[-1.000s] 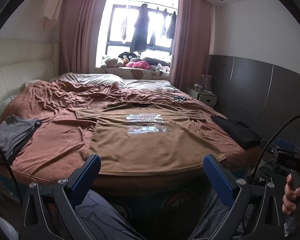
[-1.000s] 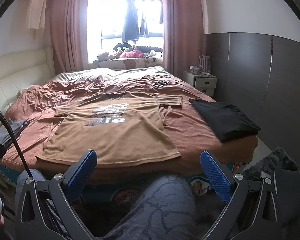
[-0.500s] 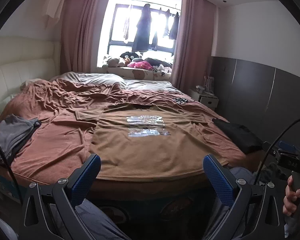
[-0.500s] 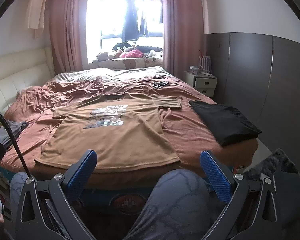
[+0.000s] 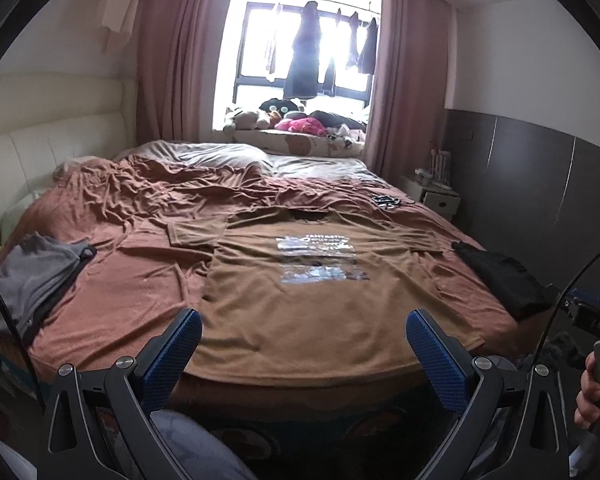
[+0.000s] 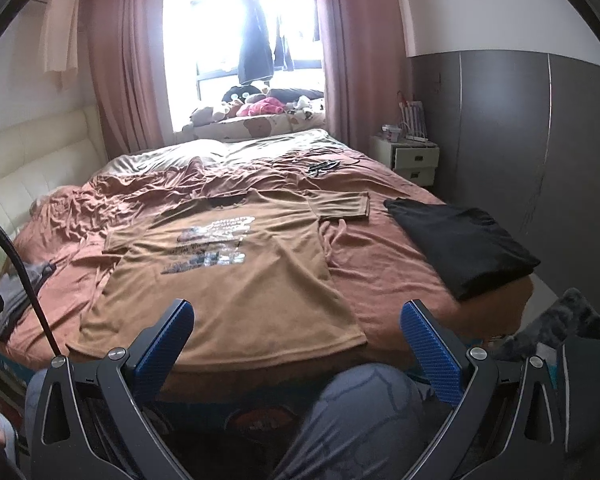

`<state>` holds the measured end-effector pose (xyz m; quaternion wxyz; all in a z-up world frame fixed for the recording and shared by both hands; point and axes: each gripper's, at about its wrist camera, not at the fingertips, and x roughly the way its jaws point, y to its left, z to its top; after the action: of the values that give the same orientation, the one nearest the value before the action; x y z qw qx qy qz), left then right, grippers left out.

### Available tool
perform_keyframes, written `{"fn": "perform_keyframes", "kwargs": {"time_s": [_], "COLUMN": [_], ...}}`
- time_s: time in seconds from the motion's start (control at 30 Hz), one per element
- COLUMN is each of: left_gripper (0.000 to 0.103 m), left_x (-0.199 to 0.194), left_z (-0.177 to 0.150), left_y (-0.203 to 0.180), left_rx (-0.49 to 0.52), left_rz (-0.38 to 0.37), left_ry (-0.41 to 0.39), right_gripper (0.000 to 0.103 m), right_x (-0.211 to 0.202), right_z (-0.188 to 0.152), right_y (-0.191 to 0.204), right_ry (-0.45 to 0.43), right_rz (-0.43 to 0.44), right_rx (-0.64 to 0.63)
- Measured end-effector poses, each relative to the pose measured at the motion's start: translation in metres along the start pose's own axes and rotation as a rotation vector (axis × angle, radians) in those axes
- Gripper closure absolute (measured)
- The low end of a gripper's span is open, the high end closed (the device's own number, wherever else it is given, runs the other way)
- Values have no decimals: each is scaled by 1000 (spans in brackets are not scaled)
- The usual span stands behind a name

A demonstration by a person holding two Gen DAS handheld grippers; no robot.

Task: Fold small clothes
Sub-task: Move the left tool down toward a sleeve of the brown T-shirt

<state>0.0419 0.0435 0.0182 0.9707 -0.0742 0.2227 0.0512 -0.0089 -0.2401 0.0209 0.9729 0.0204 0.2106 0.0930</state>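
Left wrist view has the left gripper (image 5: 304,340) hanging off the near edge of the bed (image 5: 112,280), blue fingers (image 5: 176,350) spread wide with nothing between them. Same story on the right wrist view: the right gripper (image 6: 296,332) is wide apart too and gripping nothing, hovering just short of the mattress.

Thing to fold is a brown t-shirt (image 5: 316,296), laid flat and face up on the rust-coloured bedsheet (image 5: 148,208), collar pointing to the far side and hem at the near edge, right by both sets of fingers but not touching them as far as I can see. It has a silvery print (image 5: 318,258) on the chest, with lettering too blurry to read. Both short sleeves are spread out to the sides.

Off to the right of the shirt sits a folded black garment (image 6: 460,244) near the bed's right edge, well apart from the shirt. On the left edge there's a grey piece of clothing (image 5: 32,276), kind of rumpled, maybe a stack, hard to say.

Far end: window with dark clothes hanging (image 5: 302,54), plush toys (image 5: 284,118) on the sill, pink curtains. White nightstand (image 6: 410,158) at far right. Person's knee in grey patterned trousers (image 6: 364,420) pokes in at the bottom of the right view
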Motion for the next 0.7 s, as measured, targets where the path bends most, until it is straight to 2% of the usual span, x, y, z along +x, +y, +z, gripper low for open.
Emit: {"fn": "perform_keyframes", "kwargs": {"time_s": [0.23,0.33,0.57,0.63,0.7], "left_gripper": [0,0,0,0,0], "left_x": [21,29,60,73,85], "left_z": [23,32,53,59,64], "left_y": [20,29,64,75,83], "left_rx": [-19,-29,-113,-85,-62], "left_rz": [50,45,94,99,146], "left_ry": [-11,-20,-15,-2,13], "right_gripper": [0,0,0,0,0], "right_x": [20,31,64,74,85], "right_z": [17,25,44,49,54], "right_y": [3,7,26,31,35], "right_ry": [7,6,17,7,-1], "right_rz": [5,-10,-27,-29,-35], "right_rx": [5,-9,-65,-70,-68]}}
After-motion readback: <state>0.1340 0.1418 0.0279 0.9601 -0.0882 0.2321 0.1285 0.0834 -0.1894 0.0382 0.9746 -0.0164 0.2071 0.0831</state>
